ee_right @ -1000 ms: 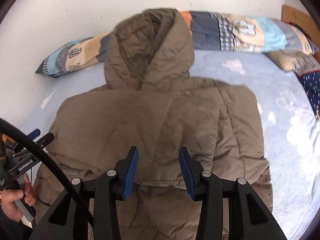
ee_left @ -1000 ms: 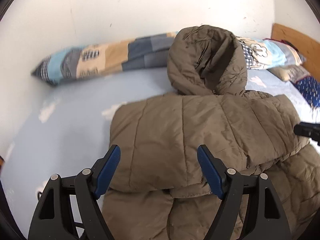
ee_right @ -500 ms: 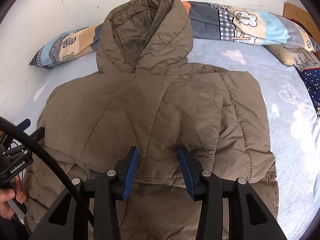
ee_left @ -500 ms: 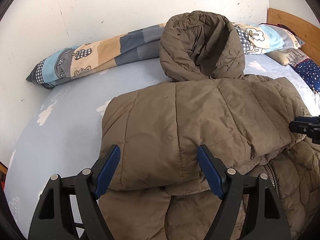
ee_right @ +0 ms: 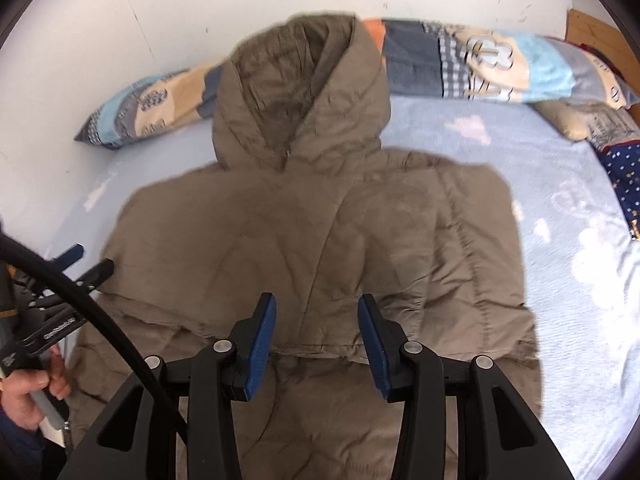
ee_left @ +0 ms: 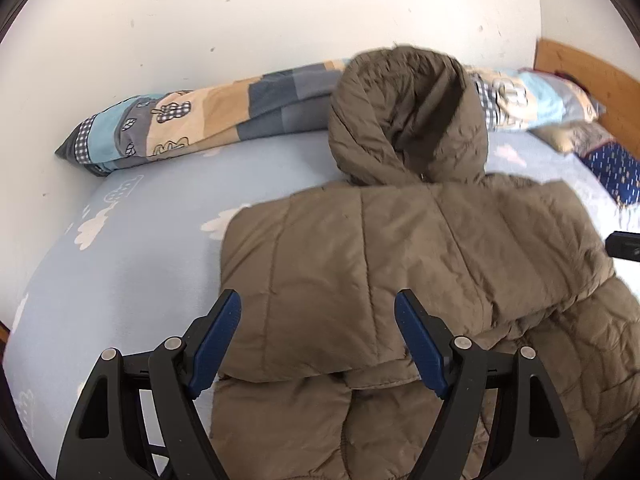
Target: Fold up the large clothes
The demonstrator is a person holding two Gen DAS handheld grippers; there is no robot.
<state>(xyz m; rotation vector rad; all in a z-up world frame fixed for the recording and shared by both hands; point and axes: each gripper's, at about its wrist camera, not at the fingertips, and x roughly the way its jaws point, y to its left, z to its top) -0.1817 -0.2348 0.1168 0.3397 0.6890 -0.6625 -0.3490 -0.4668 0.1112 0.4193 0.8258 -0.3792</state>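
A brown padded jacket (ee_left: 400, 272) lies on the bed (ee_left: 132, 264), filling the centre and lower right of the left wrist view and the centre of the right wrist view. Its sleeves are folded in over the body, and the hood (ee_right: 300, 100) stands up toward the wall (ee_left: 240, 12), leaning against a long patchwork pillow (ee_left: 192, 120) that runs across the upper part of both frames.

The left gripper (ee_left: 318, 336) sits at the bottom of its view with its blue pads spread wide and nothing between them; the folded sleeve edge lies beyond, between the open fingers. It also shows at the left edge of the right wrist view (partly behind a black cable), held by a hand (ee_right: 28, 400).

The right gripper (ee_right: 316, 344) sits at the bottom centre of its view, fingers parted and empty, over the lower edge of the folded part. A wooden headboard (ee_left: 588, 68) shows at the upper right.
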